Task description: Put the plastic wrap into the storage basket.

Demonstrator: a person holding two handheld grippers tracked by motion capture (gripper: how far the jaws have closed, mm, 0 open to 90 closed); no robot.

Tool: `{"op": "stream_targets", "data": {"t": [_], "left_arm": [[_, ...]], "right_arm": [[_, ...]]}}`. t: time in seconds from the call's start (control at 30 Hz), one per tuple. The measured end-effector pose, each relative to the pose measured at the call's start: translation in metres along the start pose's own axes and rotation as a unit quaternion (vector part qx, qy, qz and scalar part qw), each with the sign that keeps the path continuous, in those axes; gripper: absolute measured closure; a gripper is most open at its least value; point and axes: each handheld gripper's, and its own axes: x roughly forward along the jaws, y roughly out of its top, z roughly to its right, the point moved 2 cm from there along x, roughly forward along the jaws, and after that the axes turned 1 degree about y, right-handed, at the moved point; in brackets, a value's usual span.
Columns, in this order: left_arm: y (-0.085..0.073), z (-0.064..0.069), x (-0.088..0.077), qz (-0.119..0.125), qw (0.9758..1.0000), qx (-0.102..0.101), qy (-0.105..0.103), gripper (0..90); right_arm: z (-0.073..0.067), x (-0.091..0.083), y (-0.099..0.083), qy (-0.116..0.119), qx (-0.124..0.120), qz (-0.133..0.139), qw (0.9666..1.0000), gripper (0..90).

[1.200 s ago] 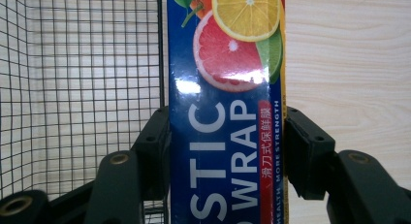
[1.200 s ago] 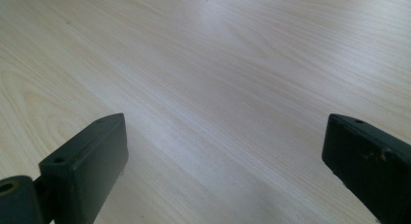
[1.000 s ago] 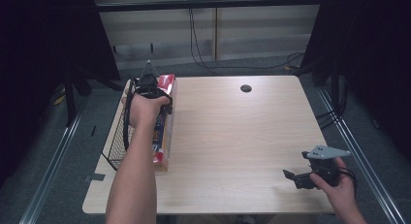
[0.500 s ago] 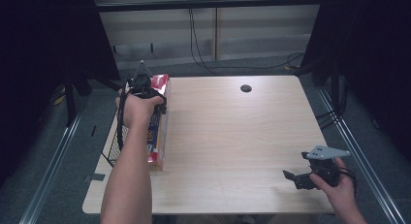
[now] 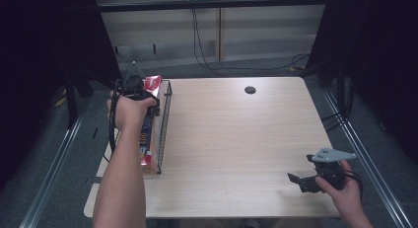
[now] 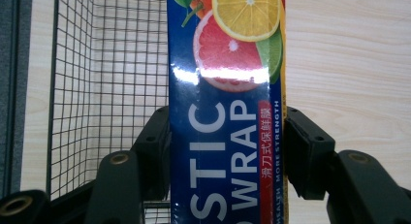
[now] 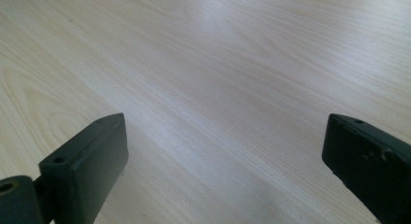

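The left gripper was clamped on both long sides of the plastic wrap box, at the left edge of the high view beside the wire basket. The right gripper sat at lower right, jaws wide apart and holding nothing. Bare table lay between them.

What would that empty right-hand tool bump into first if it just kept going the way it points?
Probably only the bare wooden table. The right tool, jaws wide open, tilts toward the tabletop, with nothing ahead of it there. Exactly where it would touch is hard to judge.
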Motion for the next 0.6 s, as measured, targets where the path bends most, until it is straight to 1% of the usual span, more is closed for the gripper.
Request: {"op": "stream_targets", "data": {"t": [0.13,0.17,0.2,0.23,0.27,0.3,0.4,0.43,0.47,0.53,0.6], "left_arm": [[0.000,-0.003,0.000,0.000,1.0000,-0.003,0.001,44.3],[0.001,-0.005,-0.001,-0.001,1.0000,0.002,0.002,44.3],[0.001,-0.005,0.000,0.001,1.0000,-0.005,0.000,44.3],[0.002,-0.008,0.000,-0.001,1.0000,0.003,0.004,44.3],[0.003,-0.008,0.000,0.001,1.0000,-0.004,0.003,44.3],[0.003,-0.009,0.000,0.001,1.0000,-0.004,0.006,44.3],[0.004,-0.011,0.002,0.000,0.9999,-0.012,0.003,44.3],[0.004,-0.013,0.002,-0.003,1.0000,-0.005,0.005,44.3],[0.005,-0.013,0.003,-0.001,0.9999,-0.010,0.002,44.3],[0.006,-0.015,0.003,0.000,1.0000,-0.007,0.005,44.3],[0.006,-0.016,0.005,-0.001,1.0000,-0.007,0.005,44.3]], "right_arm": [[0.000,0.000,0.000,0.000,-0.001,0.000,1.0000,2.6],[0.000,0.000,0.000,-0.001,0.000,0.000,1.0000,2.6],[0.000,0.000,0.000,-0.001,0.000,0.000,1.0000,2.6],[0.000,0.000,0.000,0.000,0.000,0.001,1.0000,2.6],[0.000,0.000,0.000,-0.001,0.001,0.001,1.0000,2.6],[0.001,-0.001,0.000,0.000,0.000,0.002,1.0000,2.6],[0.001,-0.001,0.000,-0.001,0.001,0.003,1.0000,2.6],[0.001,-0.001,0.000,-0.001,0.001,0.003,1.0000,2.6],[0.001,-0.001,0.000,-0.001,0.000,0.003,1.0000,2.6],[0.001,0.000,0.000,0.000,-0.001,0.002,1.0000,2.6],[0.001,0.000,0.000,0.002,-0.001,0.002,1.0000,2.6]]}}
